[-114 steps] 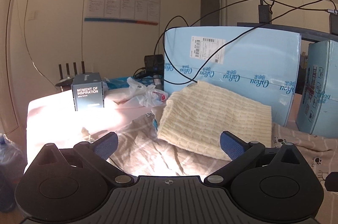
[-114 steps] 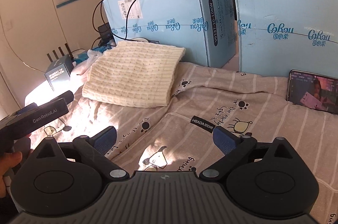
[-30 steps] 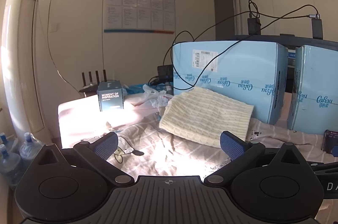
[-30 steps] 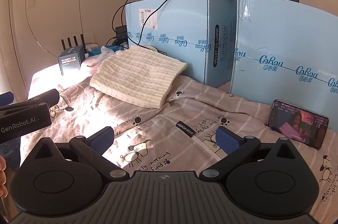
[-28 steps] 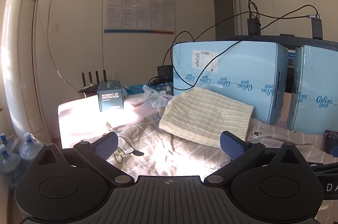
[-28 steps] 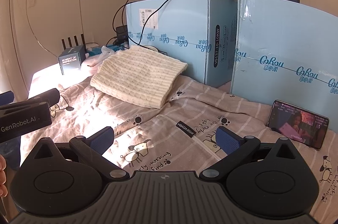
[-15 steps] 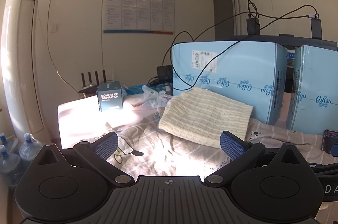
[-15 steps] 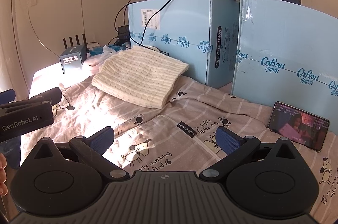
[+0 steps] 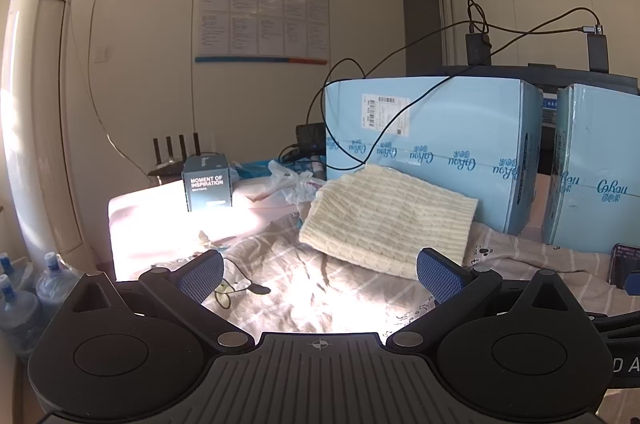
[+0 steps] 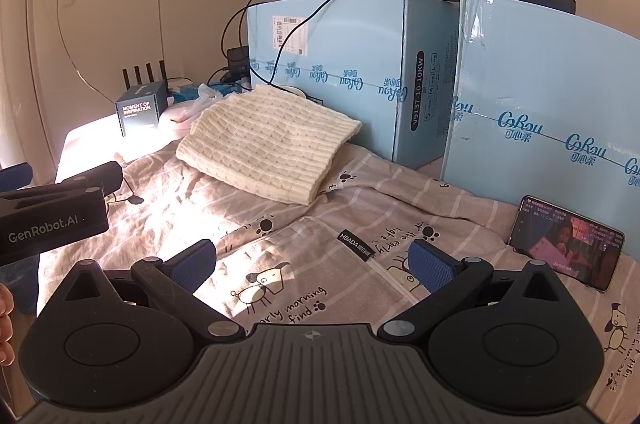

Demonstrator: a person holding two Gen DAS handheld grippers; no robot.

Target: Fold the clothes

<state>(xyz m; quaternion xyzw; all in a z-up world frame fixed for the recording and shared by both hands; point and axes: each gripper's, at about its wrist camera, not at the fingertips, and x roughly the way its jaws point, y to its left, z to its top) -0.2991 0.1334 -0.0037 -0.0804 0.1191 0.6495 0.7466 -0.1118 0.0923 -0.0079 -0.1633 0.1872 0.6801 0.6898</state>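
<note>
Cream cable-knit sweater point(image 9: 386, 214), folded into a thick rectangle, lies on the bed near its far side, its back edge against the front of a large pale blue cardboard box point(image 9: 432, 140). I see it in both of my wrist views, and neither of my grippers touches it.

My left gripper point(image 9: 319, 274) hovers above the grey striped bedsheet printed with cartoon dogs point(image 9: 304, 288). Its blue-padded fingers point(image 9: 200, 274) are spread wide with nothing between them. The sweater sits ahead of it, slightly to the right.

My right gripper point(image 10: 312, 262) is likewise spread wide and empty, above the same sheet, well apart from the sweater, which lies ahead and to the left. A small black fabric label with white lettering point(image 10: 357, 244) is sewn on the sheet, between the fingers in this view. The black body of the left gripper enters this view from the left edge.

A second pale blue cardboard box point(image 10: 552, 116) stands to the right of the first. A smartphone with a lit screen point(image 10: 566, 242) leans against its base, resting on the sheet.

Past the sweater on the left, a small dark grey box with white printed words point(image 9: 208, 186) stands upright in bright sunlight. A black router with four antennas point(image 9: 172, 160) sits behind it, and crumpled white plastic bags point(image 9: 290, 180) lie between the box and the sweater. Black cables point(image 9: 360, 128) hang down across the front of the first blue box. A tall white floor-standing air conditioner point(image 9: 38, 96) stands at the far left, with water bottles point(image 9: 24, 298) near its base.
</note>
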